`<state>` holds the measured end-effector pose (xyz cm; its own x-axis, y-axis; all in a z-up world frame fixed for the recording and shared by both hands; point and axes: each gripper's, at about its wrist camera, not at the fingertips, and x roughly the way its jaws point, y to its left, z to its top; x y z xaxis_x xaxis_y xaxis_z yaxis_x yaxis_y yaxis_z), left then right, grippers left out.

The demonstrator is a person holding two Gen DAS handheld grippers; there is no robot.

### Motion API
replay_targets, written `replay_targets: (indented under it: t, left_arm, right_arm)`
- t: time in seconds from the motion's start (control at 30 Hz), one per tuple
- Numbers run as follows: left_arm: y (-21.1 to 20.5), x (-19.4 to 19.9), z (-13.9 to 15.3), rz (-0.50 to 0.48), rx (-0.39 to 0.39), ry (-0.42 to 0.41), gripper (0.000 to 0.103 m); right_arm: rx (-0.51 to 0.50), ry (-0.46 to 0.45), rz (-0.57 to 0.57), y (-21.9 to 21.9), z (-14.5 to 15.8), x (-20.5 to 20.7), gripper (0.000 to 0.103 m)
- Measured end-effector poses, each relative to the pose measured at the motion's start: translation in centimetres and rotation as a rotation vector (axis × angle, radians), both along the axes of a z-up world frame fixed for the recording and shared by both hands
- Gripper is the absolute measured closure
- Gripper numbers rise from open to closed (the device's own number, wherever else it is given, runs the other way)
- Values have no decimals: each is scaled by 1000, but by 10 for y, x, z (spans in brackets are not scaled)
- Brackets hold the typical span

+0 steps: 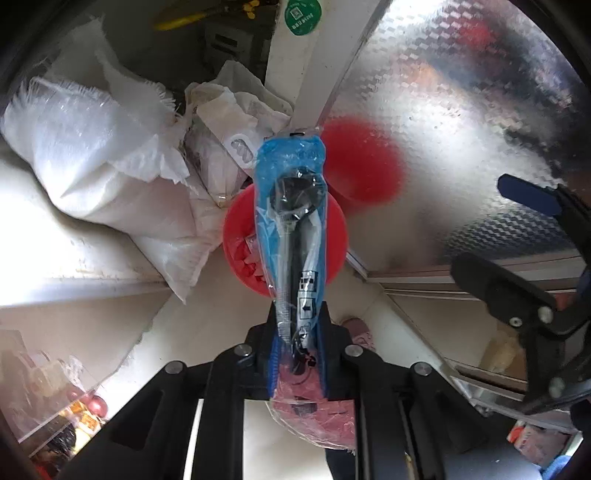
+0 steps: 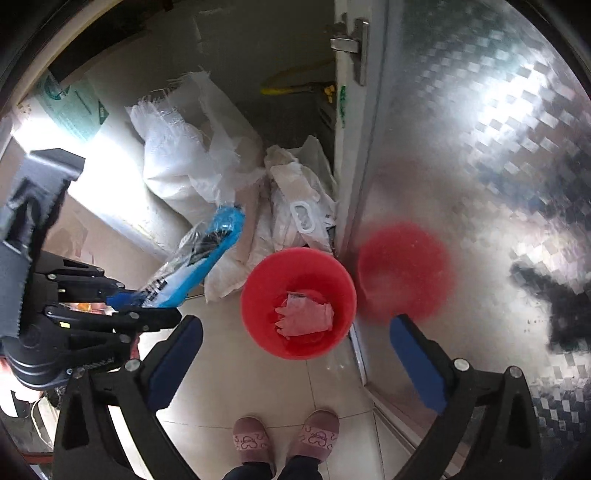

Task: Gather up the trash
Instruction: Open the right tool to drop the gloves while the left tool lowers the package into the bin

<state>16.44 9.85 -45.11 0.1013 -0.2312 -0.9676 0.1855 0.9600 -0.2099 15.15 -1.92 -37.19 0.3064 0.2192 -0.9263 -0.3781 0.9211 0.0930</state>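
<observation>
Two views, taken in turn. From the left wrist: left gripper [image 1: 299, 347] clenched on a blue plastic wrapper [image 1: 291, 206], held upright between the blue pads with a black utensil sealed inside. Directly beyond it, red bin [image 1: 236, 240] on the tiled floor, beside white sacks [image 1: 110, 155] and a patterned metal door [image 1: 461, 110]. Black print on the wrapper too distorted to read; green round sticker [image 1: 302, 14] on the door frame likewise illegible. Judged to be the carrying step, wrapper poised above the bin.

From the right wrist: right gripper [image 2: 295, 354] spread wide and empty, hovering over the red bin [image 2: 258, 288], pink crumpled trash [image 2: 303, 314] already at its bottom. Wrapper [image 2: 207, 251] seen left of the bin, not yet over the rim. Next called for: shifting the left gripper over the opening, then releasing.
</observation>
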Motion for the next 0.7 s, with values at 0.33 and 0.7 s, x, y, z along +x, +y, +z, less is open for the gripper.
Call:
replay_targets:
  t: [0.33,0.7]
  left_arm:
    - [-10,22,-1,-33,-15,-9,49]
    - [7,21,14,29,1,-54,10]
  right_arm:
    - [-15,16,-16,-9,-7,11,1]
    - [3,-9,-5,-8,2,10,2]
